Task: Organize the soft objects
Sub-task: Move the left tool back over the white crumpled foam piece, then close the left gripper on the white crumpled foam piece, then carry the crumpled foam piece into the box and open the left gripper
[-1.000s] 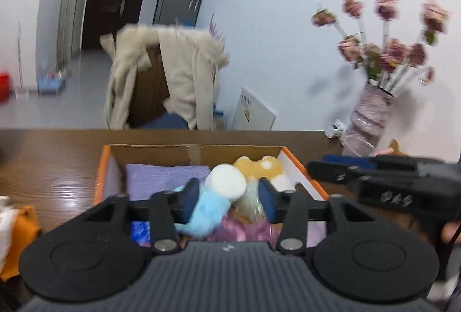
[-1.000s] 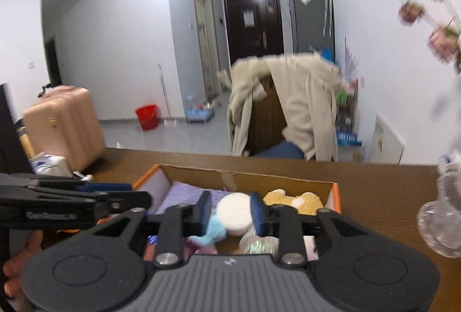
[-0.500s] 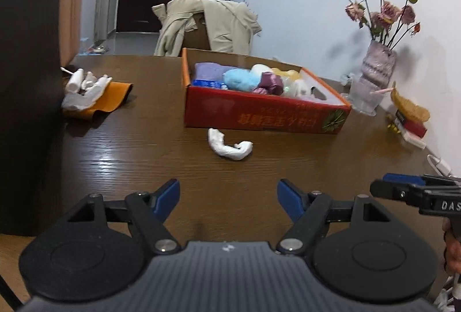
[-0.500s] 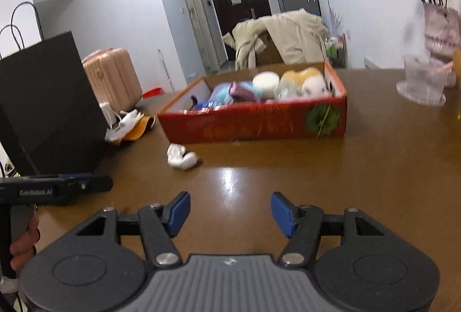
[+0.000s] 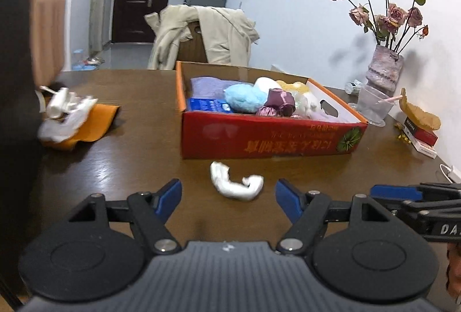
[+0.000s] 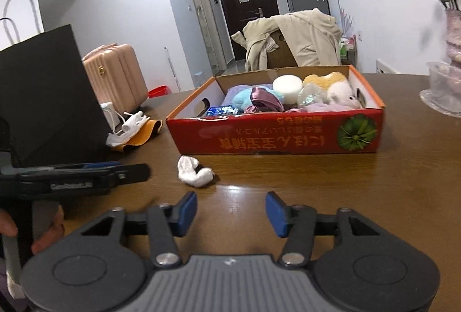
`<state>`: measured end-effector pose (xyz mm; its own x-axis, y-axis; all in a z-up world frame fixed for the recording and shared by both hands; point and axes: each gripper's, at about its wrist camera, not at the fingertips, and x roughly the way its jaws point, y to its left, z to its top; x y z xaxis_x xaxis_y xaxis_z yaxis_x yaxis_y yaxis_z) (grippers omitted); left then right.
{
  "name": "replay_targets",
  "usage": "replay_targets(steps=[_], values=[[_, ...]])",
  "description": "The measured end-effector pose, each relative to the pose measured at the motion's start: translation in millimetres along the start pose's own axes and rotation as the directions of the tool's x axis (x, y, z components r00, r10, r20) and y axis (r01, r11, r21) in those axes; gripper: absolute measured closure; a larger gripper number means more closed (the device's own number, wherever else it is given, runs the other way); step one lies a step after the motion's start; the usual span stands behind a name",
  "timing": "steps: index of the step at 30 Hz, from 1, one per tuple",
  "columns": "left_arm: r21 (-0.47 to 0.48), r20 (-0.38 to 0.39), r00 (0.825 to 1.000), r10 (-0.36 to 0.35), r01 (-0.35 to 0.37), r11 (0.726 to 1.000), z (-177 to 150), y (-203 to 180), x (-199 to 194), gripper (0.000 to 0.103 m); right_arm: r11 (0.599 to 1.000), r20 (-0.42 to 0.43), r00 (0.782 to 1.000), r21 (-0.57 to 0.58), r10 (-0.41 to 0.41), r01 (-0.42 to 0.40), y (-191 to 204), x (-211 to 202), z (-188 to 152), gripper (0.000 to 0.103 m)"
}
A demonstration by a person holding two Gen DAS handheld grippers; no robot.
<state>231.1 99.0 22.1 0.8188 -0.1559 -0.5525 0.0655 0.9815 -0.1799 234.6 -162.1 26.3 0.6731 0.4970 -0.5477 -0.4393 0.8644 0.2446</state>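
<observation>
A black bag [image 6: 43, 87] and pink suitcase [image 6: 115, 76], clear only from the right wrist, flank the red box [image 5: 268, 136] of soft toys; a white sock [image 5: 234, 182] lies before it, beyond both empty, open grippers [image 5: 227, 197] [image 6: 230, 209], the right just narrowing

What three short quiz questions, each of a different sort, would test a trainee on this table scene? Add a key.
1. True or false: the white sock lies inside the red box.
2. Which thing stands at the table's far right? A) vase of roses B) a kettle C) a lamp
3. Fill in: the left gripper and the right gripper are both ____, with nothing between their fingers.

Key: 1 false, the sock lies on the table in front of the box; 2 A; 3 open.
</observation>
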Motion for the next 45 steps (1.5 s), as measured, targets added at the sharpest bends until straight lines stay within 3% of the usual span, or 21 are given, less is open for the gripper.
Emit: replay_targets(steps=[3,8,10,12,13,14,17,18,20,25,34,39,45], values=[[0.036,-0.013,1.0,-0.018,0.018,0.999,5.9,-7.0,28.5,0.027,1.0,0.016,1.0,0.007,-0.021,0.021,-1.8,16.4,12.1,0.053],[0.076,-0.072,0.997,0.012,-0.006,0.997,3.0,-15.9,73.1,0.03,1.0,0.009,1.0,0.009,-0.029,0.029,-14.5,39.6,26.1,0.054],[0.087,-0.083,0.996,0.024,-0.017,0.996,1.4,-17.8,83.9,0.045,1.0,0.005,1.0,0.009,-0.026,0.026,-20.0,49.4,29.1,0.054],[0.099,-0.092,0.995,0.028,-0.019,0.995,-0.1,-18.7,91.8,0.054,1.0,-0.003,1.0,0.012,-0.02,0.02,-26.1,62.5,32.5,0.054],[0.105,-0.081,0.996,0.041,-0.032,0.994,-0.2,-19.6,93.5,0.067,1.0,-0.009,1.0,0.011,-0.018,0.018,-28.9,69.7,34.4,0.057],[0.11,-0.079,0.996,0.051,-0.042,0.993,0.3,-20.7,95.1,0.072,1.0,-0.018,1.0,0.008,-0.021,0.021,-31.1,78.0,35.7,0.059],[0.102,-0.082,0.995,0.055,-0.047,0.994,4.5,-22.0,98.2,0.08,0.999,-0.028,0.999,-0.013,-0.032,0.031,-36.6,100.9,37.6,0.07],[0.104,-0.085,0.994,0.064,-0.056,0.993,6.3,-24.2,97.6,0.081,0.999,-0.043,0.998,-0.011,-0.035,0.034,-39.0,107.8,37.3,0.079],[0.092,-0.083,0.994,0.074,-0.066,0.994,9.5,-27.9,91.4,0.082,0.999,-0.066,0.997,-0.003,-0.039,0.039,-42.1,113.4,35.3,0.082],[0.08,-0.037,0.999,0.038,-0.035,0.996,13.9,-46.3,54.1,0.082,1.0,-0.037,0.999,-0.003,-0.024,0.024,-43.0,83.5,28.8,0.08],[0.107,0.006,1.0,-0.022,0.021,0.994,0.5,-93.6,-14.9,0.081,1.0,0.019,1.0,0.02,-0.013,0.013,-46.2,-7.6,1.9,0.08],[0.126,0.026,0.999,-0.037,0.034,0.991,-1.8,-112.0,-30.9,0.081,1.0,0.066,0.998,0.024,-0.013,0.011,-51.9,-42.3,-4.4,0.08],[0.153,0.033,0.996,-0.085,0.079,0.985,15.5,-126.8,-20.8,0.081,1.0,0.11,0.994,0.0,-0.019,0.019,-62.9,-50.7,13.5,0.08]])
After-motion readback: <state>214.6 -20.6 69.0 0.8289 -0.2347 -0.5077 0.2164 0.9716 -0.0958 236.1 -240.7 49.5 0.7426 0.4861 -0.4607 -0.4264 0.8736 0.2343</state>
